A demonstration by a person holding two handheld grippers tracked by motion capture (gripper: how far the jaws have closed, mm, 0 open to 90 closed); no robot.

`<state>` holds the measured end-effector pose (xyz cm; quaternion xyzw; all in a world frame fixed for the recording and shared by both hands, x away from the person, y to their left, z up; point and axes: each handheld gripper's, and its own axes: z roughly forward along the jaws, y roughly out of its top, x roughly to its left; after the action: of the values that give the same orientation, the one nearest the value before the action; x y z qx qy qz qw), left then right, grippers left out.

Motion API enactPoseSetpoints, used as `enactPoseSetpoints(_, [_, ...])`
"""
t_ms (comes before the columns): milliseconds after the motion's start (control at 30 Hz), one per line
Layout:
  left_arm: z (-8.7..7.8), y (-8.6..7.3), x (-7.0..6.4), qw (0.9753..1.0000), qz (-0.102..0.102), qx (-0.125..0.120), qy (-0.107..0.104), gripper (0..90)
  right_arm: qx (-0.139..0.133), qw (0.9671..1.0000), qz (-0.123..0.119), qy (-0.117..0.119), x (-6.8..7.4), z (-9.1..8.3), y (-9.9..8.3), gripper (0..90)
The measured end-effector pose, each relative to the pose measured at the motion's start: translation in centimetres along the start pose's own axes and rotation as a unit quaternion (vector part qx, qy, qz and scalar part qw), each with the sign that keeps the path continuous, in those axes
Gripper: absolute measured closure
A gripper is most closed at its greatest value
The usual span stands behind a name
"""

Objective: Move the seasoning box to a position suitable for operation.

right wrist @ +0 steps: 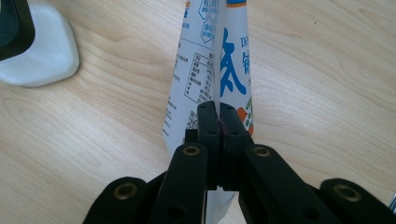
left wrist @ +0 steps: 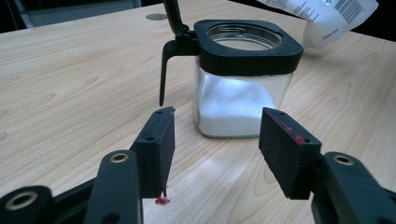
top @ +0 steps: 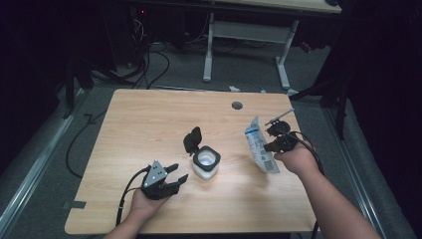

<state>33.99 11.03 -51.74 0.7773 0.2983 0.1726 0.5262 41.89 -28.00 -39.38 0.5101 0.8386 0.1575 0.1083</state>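
A square glass jar (top: 206,163) with a black rim and its black flip lid (top: 192,140) raised stands mid-table, part full of white powder (left wrist: 233,108). My left gripper (top: 177,175) rests open on the table just left of the jar (left wrist: 243,79), its jaws pointing at it with nothing between them. My right gripper (top: 272,138) is shut on a white and blue printed bag (top: 260,145), held upright to the right of the jar. In the right gripper view the pads pinch the bag (right wrist: 219,60) along its edge, above the wood.
The wooden table (top: 149,124) has a round cable hole (top: 237,105) near its far edge. Beyond it stand a white desk frame (top: 246,35) and cables on the grey floor. A cable (top: 127,189) trails from the left gripper.
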Motion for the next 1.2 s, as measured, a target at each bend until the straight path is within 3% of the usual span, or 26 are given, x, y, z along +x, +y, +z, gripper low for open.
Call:
enactPoseSetpoints(133, [0.0,-0.1,0.3,1.0000,0.002,0.003,0.009,46.2,-0.014,0.9999,0.000,0.000,0.0,-0.2,-0.2,89.8])
enactPoseSetpoints(367, [-0.2,-0.2,1.3,0.9998,-0.016,0.002,0.011,47.7,-0.031,0.9995,0.000,0.000,0.1,0.1,-0.7,89.8])
enactPoseSetpoints(467, [-0.3,-0.3,1.6,0.9997,-0.011,0.000,0.023,47.5,-0.038,0.9992,-0.006,-0.008,0.3,0.2,-1.0,89.7])
enactPoseSetpoints(667, [-0.5,-0.4,2.0,0.9993,-0.028,-0.007,0.023,47.5,-0.073,0.9973,-0.001,-0.005,0.3,0.0,-1.7,89.8])
enactPoseSetpoints(1200, [-0.5,-0.6,2.5,0.9993,-0.031,0.003,0.023,45.9,-0.125,0.9922,0.008,0.002,0.2,0.2,-3.6,89.8])
